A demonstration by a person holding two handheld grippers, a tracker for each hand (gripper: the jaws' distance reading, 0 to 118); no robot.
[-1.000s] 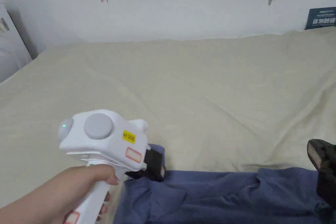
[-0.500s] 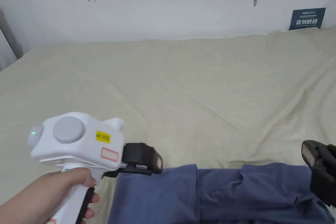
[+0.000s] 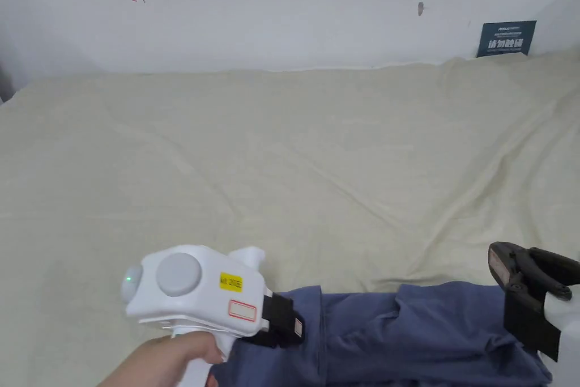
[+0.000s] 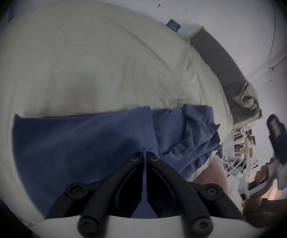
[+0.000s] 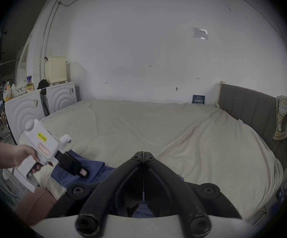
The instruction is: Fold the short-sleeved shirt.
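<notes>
My left hand-held gripper (image 3: 286, 326), jaws closed, w/ blue cotton short-sleeved shirt (image 3: 396, 337) below, running sideways along cream bed (image 3: 317, 178) edge; right hand-held gripper (image 5: 143, 153) closed too, grip unclear.

Matt blue cloth shirt (image 3: 396, 337) lies on a creased, matt cream bedsheet (image 3: 317, 167).
</notes>
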